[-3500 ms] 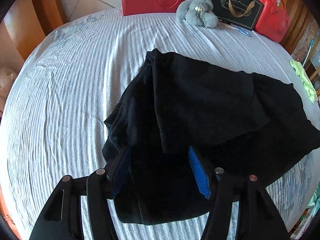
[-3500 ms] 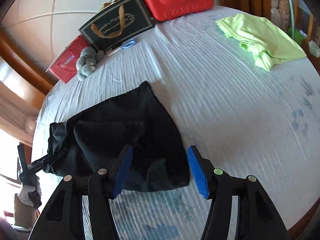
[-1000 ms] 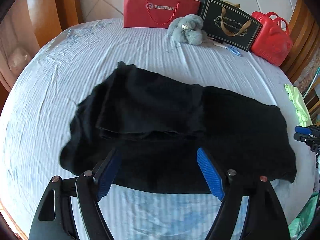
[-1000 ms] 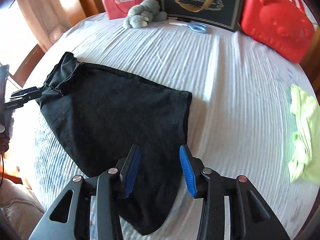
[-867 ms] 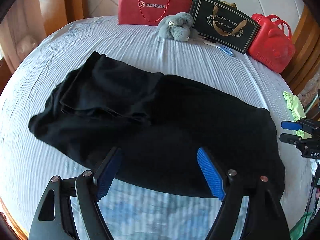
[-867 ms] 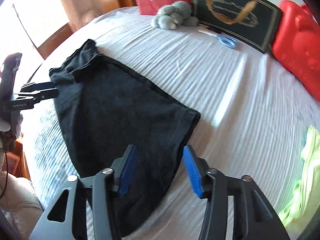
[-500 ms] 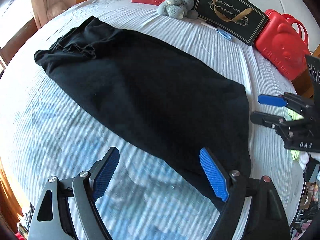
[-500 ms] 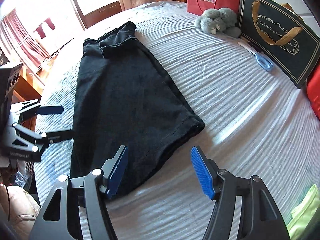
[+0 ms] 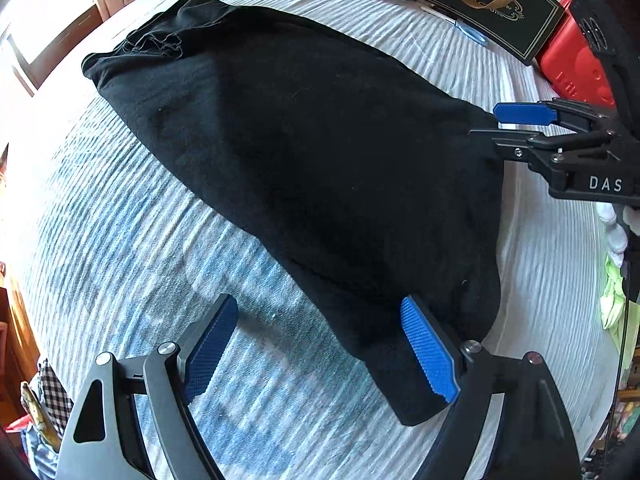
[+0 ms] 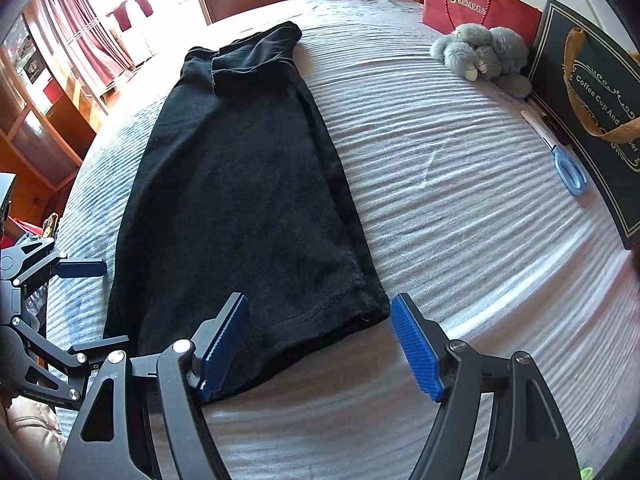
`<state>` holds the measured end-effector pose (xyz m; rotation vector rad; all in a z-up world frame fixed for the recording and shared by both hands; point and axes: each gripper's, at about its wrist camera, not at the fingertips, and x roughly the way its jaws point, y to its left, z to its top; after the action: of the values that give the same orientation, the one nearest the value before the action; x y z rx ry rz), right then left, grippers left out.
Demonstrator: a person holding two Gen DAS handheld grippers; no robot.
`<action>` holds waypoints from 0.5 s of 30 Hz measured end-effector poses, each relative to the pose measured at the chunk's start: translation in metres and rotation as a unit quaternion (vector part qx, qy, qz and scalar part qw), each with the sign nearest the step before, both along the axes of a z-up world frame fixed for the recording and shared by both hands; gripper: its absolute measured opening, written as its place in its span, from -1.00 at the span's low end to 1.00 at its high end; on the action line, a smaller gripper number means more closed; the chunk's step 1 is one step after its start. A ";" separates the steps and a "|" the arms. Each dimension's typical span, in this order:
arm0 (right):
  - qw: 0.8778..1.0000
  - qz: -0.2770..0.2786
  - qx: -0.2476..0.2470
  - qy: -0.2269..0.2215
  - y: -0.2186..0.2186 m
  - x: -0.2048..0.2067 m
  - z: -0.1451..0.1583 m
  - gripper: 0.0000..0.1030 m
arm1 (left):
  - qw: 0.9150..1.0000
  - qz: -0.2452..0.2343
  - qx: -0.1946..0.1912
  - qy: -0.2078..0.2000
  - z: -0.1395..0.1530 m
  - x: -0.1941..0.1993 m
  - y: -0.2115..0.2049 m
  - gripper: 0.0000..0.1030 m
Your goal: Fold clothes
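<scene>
A black garment [image 9: 312, 152] lies flat and long on the white striped bedspread [image 9: 120, 248]; it also shows in the right wrist view [image 10: 240, 200]. My left gripper [image 9: 320, 352] is open at the garment's near hem corner, its right pad over the cloth. My right gripper [image 10: 320, 348] is open around the other hem corner. In the left wrist view the right gripper [image 9: 496, 124] shows open at the hem's far corner. In the right wrist view the left gripper [image 10: 96, 304] shows open at the left.
At the bed's far side stand a red bag [image 10: 472, 8], a grey plush toy [image 10: 484, 56], a black gift bag [image 10: 592, 120], blue scissors [image 10: 568, 168] and a red case [image 9: 576, 64]. A lime-green cloth [image 9: 616, 300] lies at the right edge.
Both grippers have moved down to the garment's hem end and come close to its two corners. The garment now lies stretched out flat. The right gripper has opened wider.
</scene>
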<state>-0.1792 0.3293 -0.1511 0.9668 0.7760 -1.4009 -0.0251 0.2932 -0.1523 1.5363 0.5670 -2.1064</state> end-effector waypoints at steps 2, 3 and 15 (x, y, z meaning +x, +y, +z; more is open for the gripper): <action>1.000 0.005 0.007 0.000 -0.002 -0.004 -0.006 0.40 | 1.000 0.006 -0.010 -0.001 -0.001 -0.004 0.005 0.63; 1.000 0.008 0.013 -0.001 -0.002 -0.004 -0.010 0.36 | 1.000 0.006 -0.016 0.001 -0.001 -0.005 0.007 0.63; 0.999 0.037 0.015 0.025 -0.001 0.009 -0.011 -0.22 | 0.999 -0.032 -0.015 0.028 0.006 -0.010 0.025 -0.51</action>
<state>-0.1702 0.3287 -0.1621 0.9201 0.8630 -1.3577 -0.0347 0.3184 -0.1464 1.5027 0.5102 -2.2021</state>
